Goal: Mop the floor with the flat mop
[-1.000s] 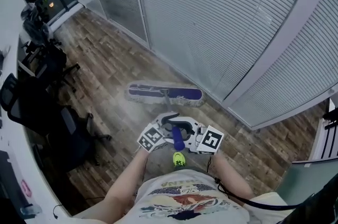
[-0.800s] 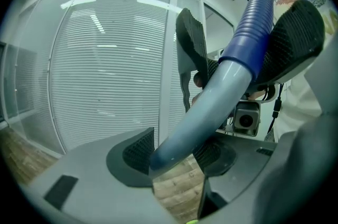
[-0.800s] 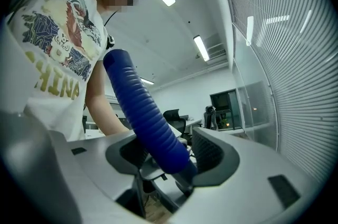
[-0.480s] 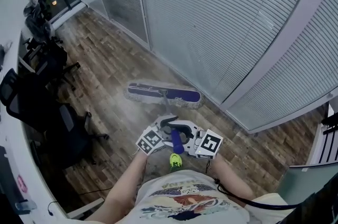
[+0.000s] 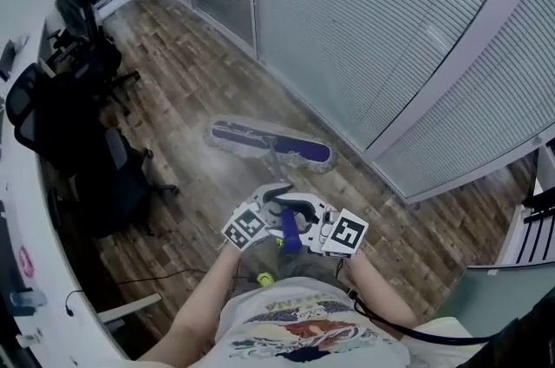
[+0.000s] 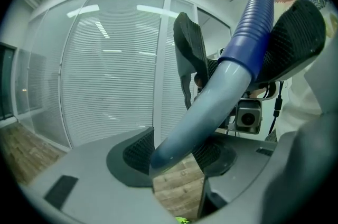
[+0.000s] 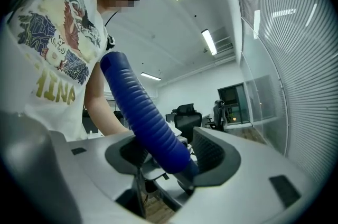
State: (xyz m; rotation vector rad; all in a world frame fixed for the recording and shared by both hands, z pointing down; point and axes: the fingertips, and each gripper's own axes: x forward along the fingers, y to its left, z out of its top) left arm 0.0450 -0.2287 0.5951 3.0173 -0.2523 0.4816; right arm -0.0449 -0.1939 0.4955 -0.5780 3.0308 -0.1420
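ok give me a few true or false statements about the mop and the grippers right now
1. The left gripper and the right gripper are both closed on the mop handle. True.
2. The mop head is lifted off the floor. False: it lies flat on the wooden floor.
3. The mop head lies close to the glass wall. True.
4. The black office chairs stand at the right of the head view. False: they are at its left.
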